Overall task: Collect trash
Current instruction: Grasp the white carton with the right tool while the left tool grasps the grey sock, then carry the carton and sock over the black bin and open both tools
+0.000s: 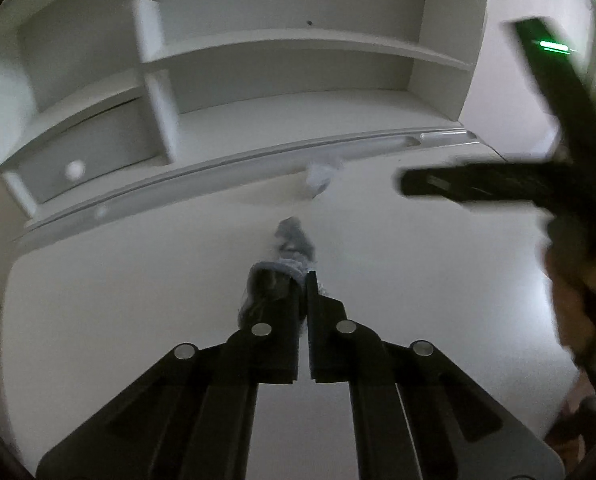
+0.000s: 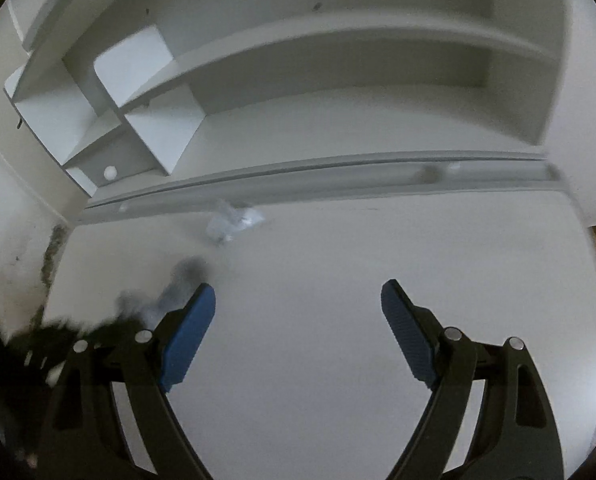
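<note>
My left claw (image 1: 303,280) is pressed together, and a grey crumpled wad (image 1: 294,240) sticks out past its tips. Some of that wad seems draped over the left finger (image 1: 270,292), so I judge it pinched, though blur keeps me from seeing the contact cleanly. It sits near the middle of the desk (image 1: 138,300), a little toward the back edge.

My right claw (image 2: 298,308) is spread wide with nothing between its blue pads (image 2: 190,320). It hangs over bare desk toward the right side, and in the left view it comes in from the right edge as a dark blurred shape.

A second piece, a pale scrap (image 2: 234,222) that looks like crinkled plastic or paper, lies close to the back edge of the desk, just in front of the rail (image 2: 338,176) under the shelves (image 1: 298,60). It is apart from both claws, beyond the grey wad as my left camera sees it.

As I read it, the job is partly under way: one piece is in a grip but not yet carried anywhere, and the pale scrap is untouched. I see no bin or bag in either view, so I cannot say where the trash goes. The free right claw is the natural one for the scrap
</note>
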